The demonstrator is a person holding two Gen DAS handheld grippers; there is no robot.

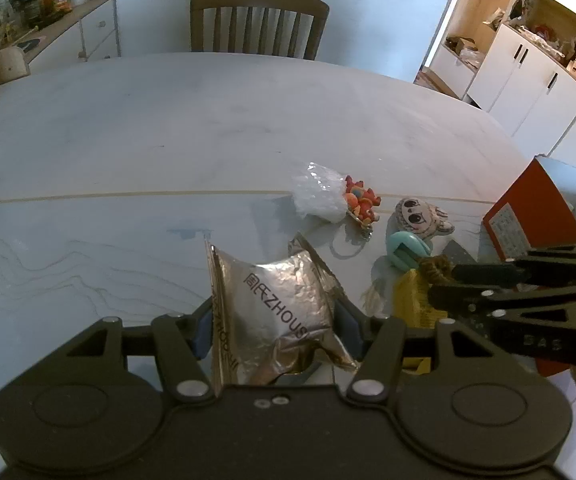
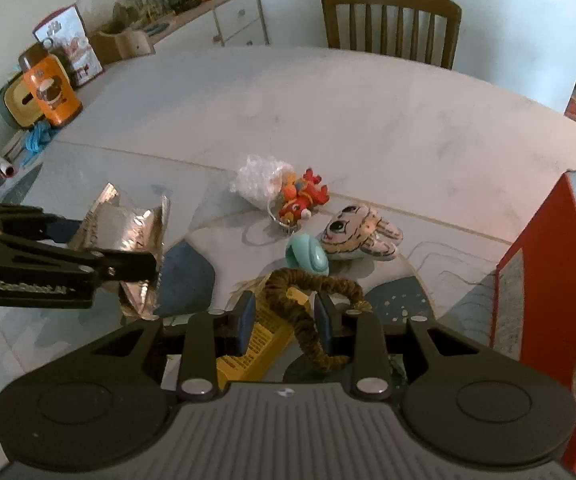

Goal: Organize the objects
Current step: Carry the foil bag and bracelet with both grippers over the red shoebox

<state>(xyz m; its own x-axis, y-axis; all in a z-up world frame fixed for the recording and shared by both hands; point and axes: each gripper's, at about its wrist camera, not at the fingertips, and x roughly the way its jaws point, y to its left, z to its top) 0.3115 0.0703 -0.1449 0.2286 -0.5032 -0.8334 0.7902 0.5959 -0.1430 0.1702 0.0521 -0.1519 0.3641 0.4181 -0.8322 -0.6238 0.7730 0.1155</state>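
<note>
Room: a pale round table (image 1: 128, 128) fills both views, with a wooden chair (image 1: 259, 20) at its far side and a cluttered sideboard (image 2: 224, 8) against the wall.
Left tool (image 1: 276, 330): fingers drawn in against a crumpled silver foil bag (image 1: 280, 312), which it holds clear of the table; the printed side faces up.
Right tool (image 2: 284, 320): fingers part way closed around a brown fuzzy loop (image 2: 311, 312); whether the pads actually pinch it is hard to tell from here.
Under the loop: a yellow packet (image 2: 260, 340) lying flat on the table.
Just beyond: a teal ring-shaped piece (image 2: 307, 256), touching a cartoon-faced plush (image 2: 359, 232).
Farther out: a red and orange toy (image 2: 303, 196) beside a crinkled clear plastic bag (image 2: 260, 180), near the table's middle seam.
Right edge: a red box (image 2: 543, 256) standing open, well apart from the toys.
Far left edge: an orange flask (image 2: 50, 88) in front of a printed carton (image 2: 76, 48).
</note>
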